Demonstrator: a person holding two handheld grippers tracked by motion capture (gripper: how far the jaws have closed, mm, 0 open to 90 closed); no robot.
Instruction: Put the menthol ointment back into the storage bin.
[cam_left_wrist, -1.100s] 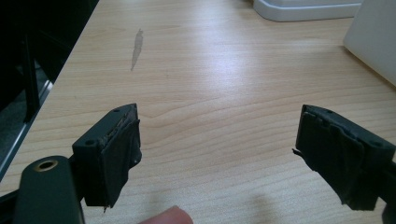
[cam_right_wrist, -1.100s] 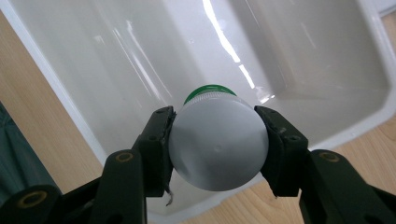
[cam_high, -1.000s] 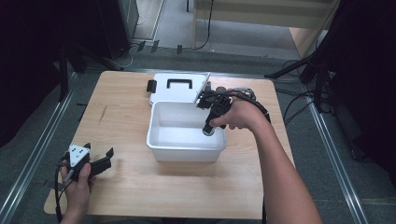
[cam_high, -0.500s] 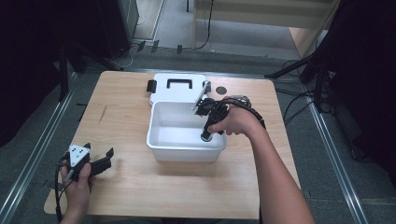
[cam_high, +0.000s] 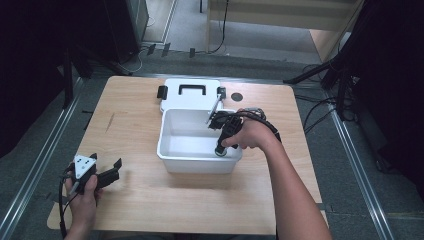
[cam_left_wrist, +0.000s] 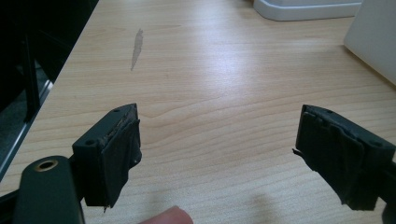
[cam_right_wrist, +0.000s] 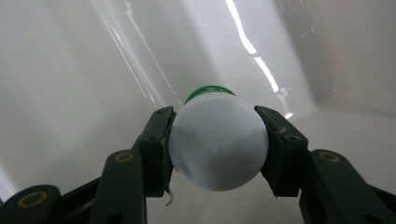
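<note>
Object in play: a small white bottle (cam_right_wrist: 218, 143) with a green cap (cam_right_wrist: 209, 90), seen end-on in the right gripper view. Rounded white base faces the camera; the green cap peeks out behind it, pointing toward the bin wall.

Right gripper (cam_right_wrist: 218, 144): jaws closed onto the bottle, one pad (cam_right_wrist: 162, 140) pressed to each side of the white body. Grip sits across the widest part of the bottle. Jaws only part-way closed, held apart by the bottle's width.

Location: the bottle is inside the white plastic bin (cam_high: 175, 150), near its right-hand wall. In the high view the right gripper (cam_high: 221, 150) angles down into the bin from the right hand (cam_high: 250, 136), tip close to the bin's front right corner; a green ring shows at the tip. Cannot tell whether the bottle touches the bin floor.

Bin sits at mid-table on the wooden table (cam_high: 135, 200). Its white lid (cam_high: 190, 94), with a black handle and black side latches, lies flat just behind the bin, touching or nearly touching its far rim. A small dark round mark (cam_high: 237, 96) sits on the table just right of the lid.

Left gripper (cam_left_wrist: 219, 149): jaws wide open, nothing between them, bare wood grain below. In the high view the left gripper (cam_high: 107, 172) rests low at the table's front left corner, held by the left hand (cam_high: 82, 192), well apart from the bin. A fingertip (cam_left_wrist: 163, 217) shows at the bottom edge of the left gripper view. A grey streak (cam_left_wrist: 136, 46) marks the table ahead.
</note>
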